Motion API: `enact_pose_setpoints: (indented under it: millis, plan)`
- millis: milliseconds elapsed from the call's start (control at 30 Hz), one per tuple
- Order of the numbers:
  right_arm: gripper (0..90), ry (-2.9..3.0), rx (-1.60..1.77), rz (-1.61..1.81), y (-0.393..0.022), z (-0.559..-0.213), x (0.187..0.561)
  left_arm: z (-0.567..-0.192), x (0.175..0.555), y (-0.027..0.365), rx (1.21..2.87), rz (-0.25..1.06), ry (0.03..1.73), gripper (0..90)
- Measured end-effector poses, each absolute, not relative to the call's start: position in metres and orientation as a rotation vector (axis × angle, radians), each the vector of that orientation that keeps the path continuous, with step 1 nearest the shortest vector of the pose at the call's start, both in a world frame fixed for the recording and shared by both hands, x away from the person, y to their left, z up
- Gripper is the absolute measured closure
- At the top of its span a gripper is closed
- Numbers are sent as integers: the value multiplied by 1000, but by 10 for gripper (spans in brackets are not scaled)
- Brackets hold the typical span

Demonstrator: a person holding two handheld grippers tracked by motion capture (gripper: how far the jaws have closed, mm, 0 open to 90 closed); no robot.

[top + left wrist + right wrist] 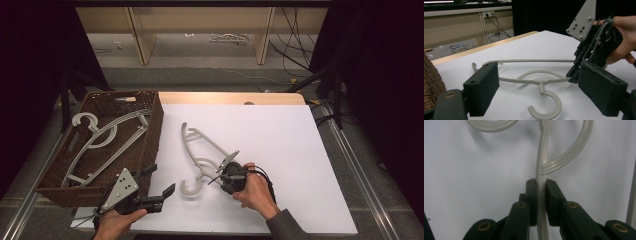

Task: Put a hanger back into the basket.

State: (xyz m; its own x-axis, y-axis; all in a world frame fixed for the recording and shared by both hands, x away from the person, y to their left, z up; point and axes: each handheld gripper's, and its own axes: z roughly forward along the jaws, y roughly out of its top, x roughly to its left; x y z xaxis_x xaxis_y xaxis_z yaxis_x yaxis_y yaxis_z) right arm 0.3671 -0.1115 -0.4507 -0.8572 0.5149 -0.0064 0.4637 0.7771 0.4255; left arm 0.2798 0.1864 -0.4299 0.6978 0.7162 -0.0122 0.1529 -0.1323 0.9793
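- A grey hanger (pixel 202 155) is lying flat on the white worktop (pixel 280 145), left of its middle and just right of the basket (pixel 152 135); its hook (pixel 190 187) is pointing toward the near edge.
- The right tool (pixel 226 170) is reaching in from the near edge, and its jaws are clamping a thin bar of the hanger (pixel 541 182) between them, as the right tool's own view shows closely.
- In that view the jaws are pressing the bar from both sides, just below the spot where a curved rib (pixel 571 155) is branching off it.
- A hand (pixel 255 192) is gripping the right tool from behind, with a grey sleeve (pixel 287 227) coming in at the near edge.
- The left tool (pixel 159 182) is hovering near the worktop's near left corner, beside the basket's near right corner, with its jaws spread wide and holding nothing.
- In the left tool's view the hanger's hook (pixel 549 105) is lying between the two parted pads (pixel 482 91), farther off, and the right tool (pixel 574 75) is pinching the hanger's arm at the right.
- The brown wicker basket is sitting at the worktop's left edge, overhanging it, with more grey hangers (pixel 100 140) lying inside.
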Motion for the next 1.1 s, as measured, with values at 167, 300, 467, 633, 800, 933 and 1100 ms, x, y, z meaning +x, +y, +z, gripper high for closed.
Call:
enact_pose_setpoints:
  millis: [167, 300, 467, 633, 800, 933, 1100]
  plan:
    - [822, 2840, 724, 645, -113, -441, 364, -429, 282, 185, 1671, 576, 702, 177]
    - [823, 2850, 689, 665, -117, -436, 361, -428, 287, 182, 1681, 585, 676, 180]
    - [823, 2842, 643, 675, -122, -428, 359, -425, 295, 174, 1745, 614, 678, 186]
    - [824, 2856, 614, 696, -128, -421, 356, -420, 309, 160, 1873, 632, 658, 218]
    - [825, 2855, 569, 694, -133, -414, 352, -419, 324, 145, 1982, 630, 662, 243]
    - [825, 2858, 561, 693, -135, -409, 349, -420, 332, 135, 2063, 583, 639, 252]
    - [825, 2859, 513, 686, -135, -401, 345, -421, 343, 125, 2142, 589, 602, 256]
